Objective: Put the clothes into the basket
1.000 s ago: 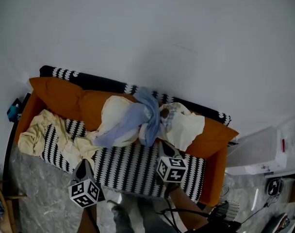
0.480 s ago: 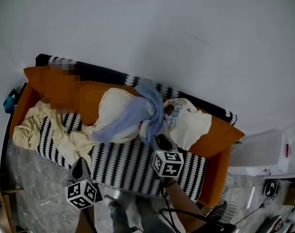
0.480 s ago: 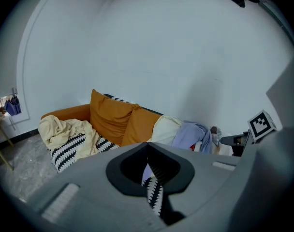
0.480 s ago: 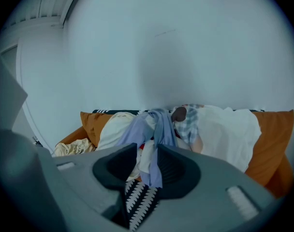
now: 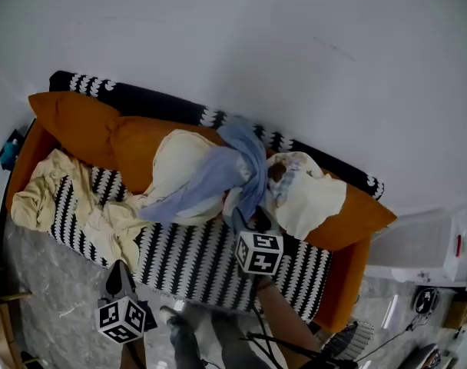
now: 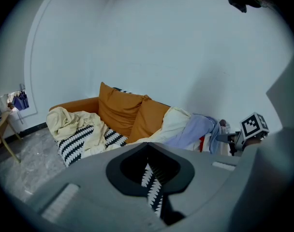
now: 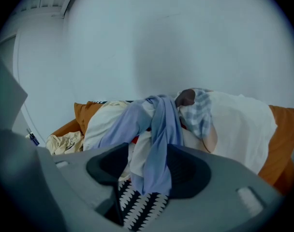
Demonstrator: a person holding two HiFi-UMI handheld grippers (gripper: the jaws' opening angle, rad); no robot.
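A heap of clothes lies on the orange sofa (image 5: 349,267): a cream garment (image 5: 176,171), a light blue garment (image 5: 218,177), a plaid piece (image 5: 289,181) and a white garment (image 5: 318,206). A yellowish garment (image 5: 45,198) sprawls at the sofa's left end. My right gripper (image 5: 247,220) is at the heap's front; its jaws have just been opening and stand open. In the right gripper view the blue garment's hanging end (image 7: 159,149) drops between them without being pressed. My left gripper (image 5: 115,274) hovers before the sofa's front edge, shut and empty, apart from the clothes.
A black-and-white patterned throw (image 5: 195,264) covers the seat and backrest. Two orange cushions (image 5: 80,121) lean at the back left. A pale slatted container (image 5: 355,335) shows at the bottom right on the grey floor (image 5: 41,314). White furniture (image 5: 418,244) stands right of the sofa.
The right gripper has moved in toward the blue garment. The left gripper has sunk lower in the view. The sofa has shifted as the head moved.
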